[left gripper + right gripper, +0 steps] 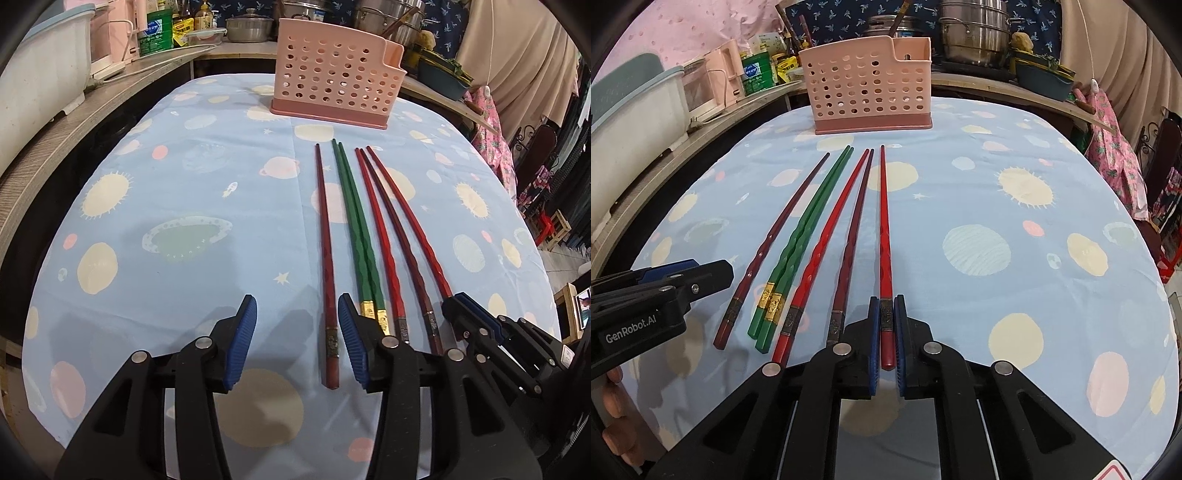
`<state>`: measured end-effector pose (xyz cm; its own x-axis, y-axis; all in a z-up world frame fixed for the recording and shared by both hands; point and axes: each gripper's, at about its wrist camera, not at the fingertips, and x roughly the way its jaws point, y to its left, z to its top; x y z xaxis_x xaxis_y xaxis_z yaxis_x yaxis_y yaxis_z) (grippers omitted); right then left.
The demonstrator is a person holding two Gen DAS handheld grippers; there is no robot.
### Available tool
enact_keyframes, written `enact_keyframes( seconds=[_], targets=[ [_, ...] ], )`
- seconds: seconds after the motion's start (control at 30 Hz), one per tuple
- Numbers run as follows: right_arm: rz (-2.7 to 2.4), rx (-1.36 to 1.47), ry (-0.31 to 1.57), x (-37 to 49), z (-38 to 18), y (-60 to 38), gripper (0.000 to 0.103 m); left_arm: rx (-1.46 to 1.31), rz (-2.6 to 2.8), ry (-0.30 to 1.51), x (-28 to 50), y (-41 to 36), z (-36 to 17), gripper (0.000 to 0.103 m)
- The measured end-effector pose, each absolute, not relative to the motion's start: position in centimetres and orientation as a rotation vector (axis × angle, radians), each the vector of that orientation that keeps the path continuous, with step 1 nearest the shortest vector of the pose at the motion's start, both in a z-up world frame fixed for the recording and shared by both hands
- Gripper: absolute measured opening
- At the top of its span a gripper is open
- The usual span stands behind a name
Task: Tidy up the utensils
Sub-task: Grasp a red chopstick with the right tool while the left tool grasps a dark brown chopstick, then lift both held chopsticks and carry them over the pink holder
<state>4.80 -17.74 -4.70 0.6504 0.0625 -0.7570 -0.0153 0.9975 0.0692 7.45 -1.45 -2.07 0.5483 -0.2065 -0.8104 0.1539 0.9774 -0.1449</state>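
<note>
Several chopsticks lie side by side on the blue tablecloth (184, 166): a dark red one (325, 243), a green pair (354, 229), and red and maroon ones. My left gripper (297, 321) is open low over the cloth, the dark red chopstick's end between its blue pads. My right gripper (886, 317) is shut on the rightmost red chopstick (884, 229), whose shaft still lies along the cloth. It shows at the right in the left wrist view (465, 314). The pink perforated utensil holder (868, 92) stands at the table's far side, also in the left wrist view (336, 74).
A wooden counter (74, 110) runs along the left and back with a white bin, bottles, pots and a steamer. The left gripper's body (657, 295) is at the left of the right wrist view. Chairs and clothing stand to the right of the table.
</note>
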Motion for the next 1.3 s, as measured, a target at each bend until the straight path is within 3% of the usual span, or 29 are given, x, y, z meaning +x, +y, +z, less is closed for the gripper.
enact_keyframes(
  seconds=[0.5,0.83,1.3],
  targets=[
    [0.05,0.074,0.863,4.8,-4.7,-18.0,0.007,-0.047,-0.237,0.998,7.1,-2.3,-3.2,0.041],
    [0.05,0.078,0.863,4.8,-4.7,-18.0,0.007,-0.07,-0.26,1.01,6.9,-1.8,-3.3,0.007],
    [0.061,0.115,0.822,4.4,-2.9,-18.9,0.007,-0.1,-0.24,0.985,7.4,-0.7,-1.4,0.007]
  ],
)
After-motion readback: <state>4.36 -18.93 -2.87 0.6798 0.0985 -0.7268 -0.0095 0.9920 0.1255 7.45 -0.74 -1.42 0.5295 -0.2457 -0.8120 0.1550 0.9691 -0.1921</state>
